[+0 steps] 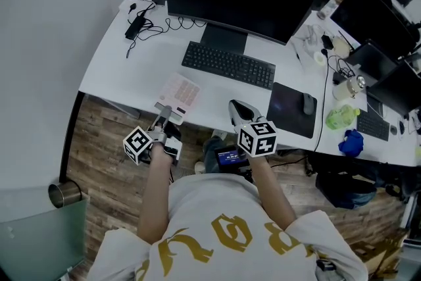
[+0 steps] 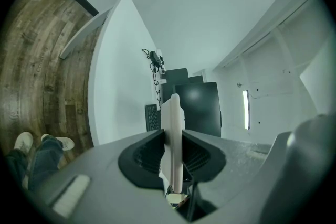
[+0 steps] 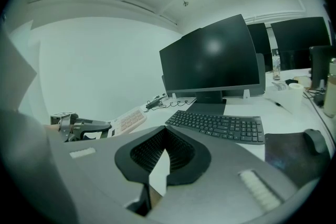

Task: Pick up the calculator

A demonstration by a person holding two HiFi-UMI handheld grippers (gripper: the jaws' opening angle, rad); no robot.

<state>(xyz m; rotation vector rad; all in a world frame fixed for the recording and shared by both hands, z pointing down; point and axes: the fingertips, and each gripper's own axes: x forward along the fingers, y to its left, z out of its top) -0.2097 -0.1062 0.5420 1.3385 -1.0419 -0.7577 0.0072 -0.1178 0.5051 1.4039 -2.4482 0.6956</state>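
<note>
At the worktop (image 1: 125,69) edge, near the keyboard (image 1: 228,64), the seemingly light, stiff calculator (image 1: 179,94) is pinched by its near end in the left gripper (image 1: 164,115).

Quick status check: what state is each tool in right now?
Left tool: closed on the calculator, gripping it edge-on.
Right tool: closed, nothing between its jaws.

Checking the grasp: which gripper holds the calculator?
The left gripper, clamped on the near edge of the calculator; the right gripper has nothing between its jaws.
</note>
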